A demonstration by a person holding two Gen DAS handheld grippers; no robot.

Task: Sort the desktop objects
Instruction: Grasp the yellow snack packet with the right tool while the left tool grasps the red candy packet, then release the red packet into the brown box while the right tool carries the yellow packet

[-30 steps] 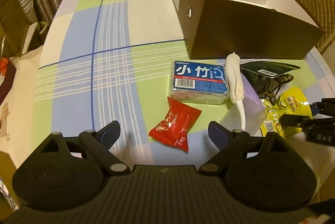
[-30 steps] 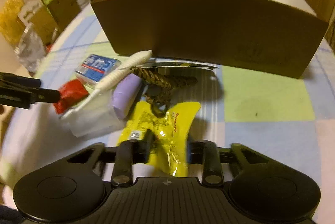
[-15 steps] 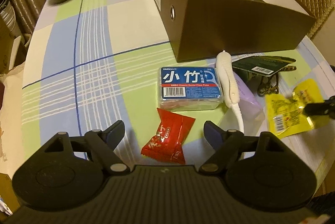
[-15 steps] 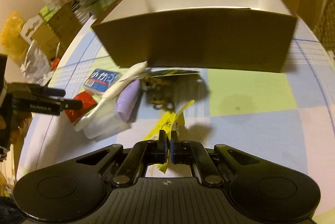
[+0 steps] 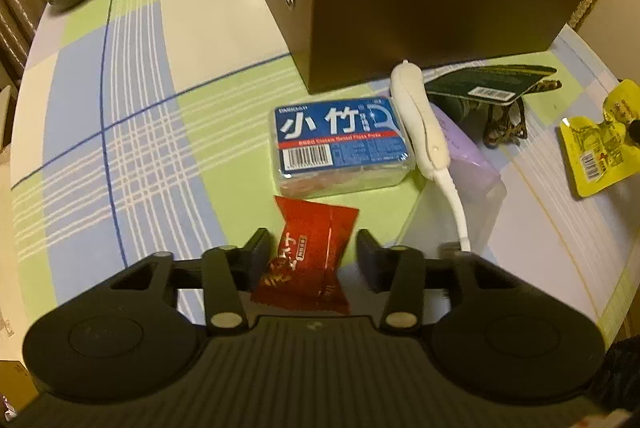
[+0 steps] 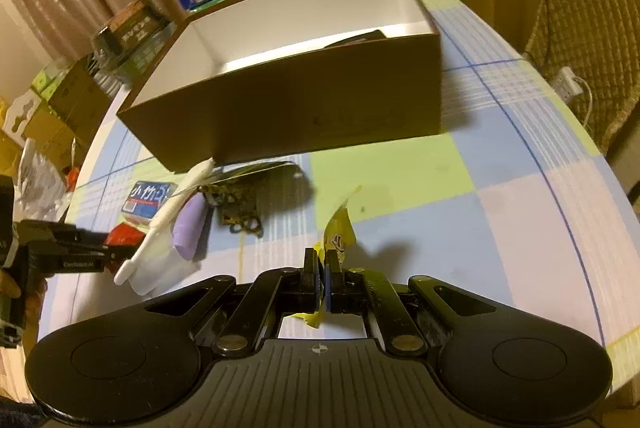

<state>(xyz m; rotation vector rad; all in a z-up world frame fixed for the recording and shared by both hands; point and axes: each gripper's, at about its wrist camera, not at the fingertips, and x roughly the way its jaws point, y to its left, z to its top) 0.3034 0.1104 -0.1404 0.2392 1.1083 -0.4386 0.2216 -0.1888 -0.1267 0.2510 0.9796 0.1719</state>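
Moved in since half a second ago: left tongs (image 5: pixel 308 252), then wide open short of the red sachet (image 5: pixel 310 260), now narrowed around it, one finger each side, the left finger touching its edge, the right just beside it; not yet clamped. Lifted higher too: yellow packet (image 6: pixel 338 236), pinched edge-on between the closed fingers of the right tongs (image 6: pixel 323 268), held off the table (image 6: pixel 520 220), its shadow on the cloth below. Seen from the left wrist as a flat yellow shape (image 5: pixel 600 147) at the far right, well apart from the pile.

Resting on the checked table: red sachet, near the blue floss box (image 5: pixel 340 143). Lying across the floss box's right end and over a lilac block (image 5: pixel 460 143): a white handle (image 5: pixel 420 123) with its thin cord trailing toward the camera. Beyond these, a dark card (image 5: pixel 488 87) over a patterned chain (image 5: pixel 504 127), close against the brown box (image 6: pixel 288 107).

Open-topped and white inside, brown box at the table's far side, something dark lying at its bottom; cannot tell what.
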